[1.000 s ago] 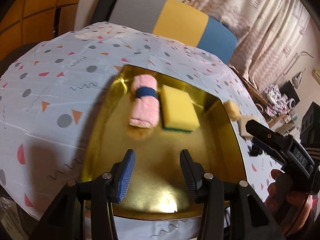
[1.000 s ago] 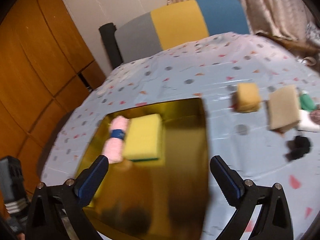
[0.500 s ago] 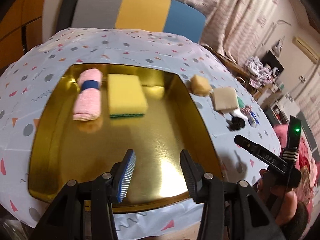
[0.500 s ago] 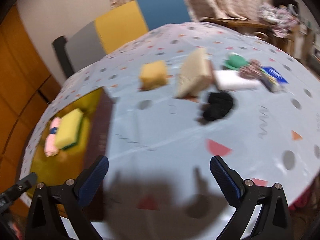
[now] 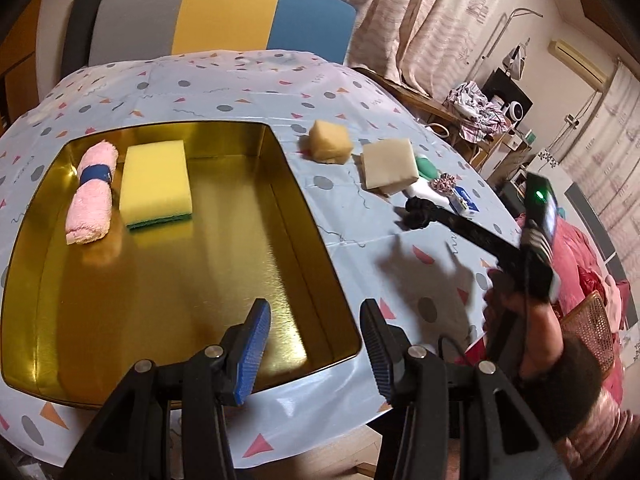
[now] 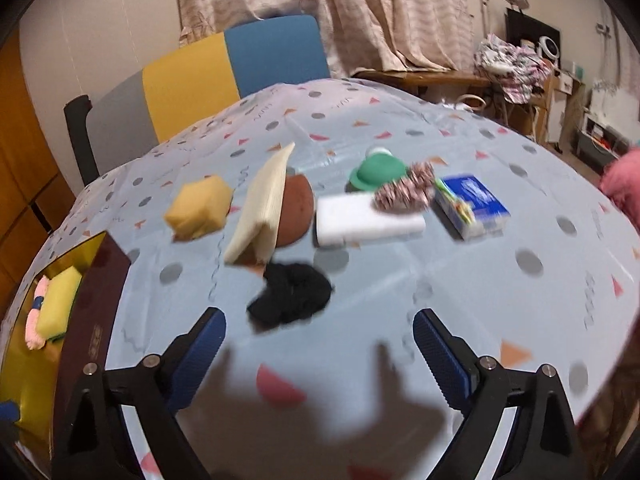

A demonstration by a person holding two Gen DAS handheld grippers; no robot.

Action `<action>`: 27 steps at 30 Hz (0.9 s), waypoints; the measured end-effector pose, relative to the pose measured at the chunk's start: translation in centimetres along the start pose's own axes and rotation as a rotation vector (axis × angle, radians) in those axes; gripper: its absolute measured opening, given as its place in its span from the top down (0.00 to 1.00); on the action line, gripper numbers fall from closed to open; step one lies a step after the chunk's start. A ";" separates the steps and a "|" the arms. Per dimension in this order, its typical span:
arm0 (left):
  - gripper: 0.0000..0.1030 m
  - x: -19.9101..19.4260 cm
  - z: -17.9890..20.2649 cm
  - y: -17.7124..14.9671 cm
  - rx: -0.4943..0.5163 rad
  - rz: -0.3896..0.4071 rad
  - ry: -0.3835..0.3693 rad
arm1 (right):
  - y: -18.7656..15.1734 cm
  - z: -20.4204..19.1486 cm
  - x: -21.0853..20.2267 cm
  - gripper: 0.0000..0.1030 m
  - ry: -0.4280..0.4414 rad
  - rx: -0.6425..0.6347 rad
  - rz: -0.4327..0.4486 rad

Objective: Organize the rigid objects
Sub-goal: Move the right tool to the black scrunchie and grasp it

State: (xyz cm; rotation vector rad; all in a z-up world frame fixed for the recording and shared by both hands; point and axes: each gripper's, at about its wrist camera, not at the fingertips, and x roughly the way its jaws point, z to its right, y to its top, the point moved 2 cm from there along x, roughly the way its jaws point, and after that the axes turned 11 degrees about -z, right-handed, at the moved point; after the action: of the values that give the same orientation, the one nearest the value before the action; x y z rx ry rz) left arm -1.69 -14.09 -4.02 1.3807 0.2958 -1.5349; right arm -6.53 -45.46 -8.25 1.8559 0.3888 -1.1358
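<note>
While my left gripper (image 5: 312, 344) hangs empty, half-spread, over the gold tray (image 5: 304, 200), towel (image 5: 91, 196) and yellow sponge (image 5: 157, 182) lie inside. Right-wrist view: my right gripper (image 6: 318, 354), wide, has just been closing on nothing; black scrunchie (image 6: 292, 298) ahead may snag, being soft.

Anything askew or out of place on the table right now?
One thing: the beige sponge sits tilted, propped on a brown round object instead of lying flat. Nothing looks spilled or damaged; the pink rolled towel and yellow sponge lie neatly in the gold tray.
</note>
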 end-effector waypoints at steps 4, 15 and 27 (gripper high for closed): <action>0.55 -0.2 0.4 0.1 0.003 0.003 0.015 | 1.7 -0.7 1.7 0.10 0.043 -0.086 -0.006; 0.55 0.3 3.2 2.2 0.041 -0.012 0.020 | 0.7 -1.2 5.3 0.64 0.063 -0.186 -0.080; 0.53 5.6 9.9 10.0 0.083 -0.062 0.039 | 0.4 3.7 4.0 0.70 0.134 0.072 0.042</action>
State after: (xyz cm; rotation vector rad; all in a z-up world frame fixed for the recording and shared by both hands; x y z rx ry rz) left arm 1.06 -28.76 -1.41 1.4804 0.3042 -1.5874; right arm -6.14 -49.43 -12.02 2.0005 0.3875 -1.0122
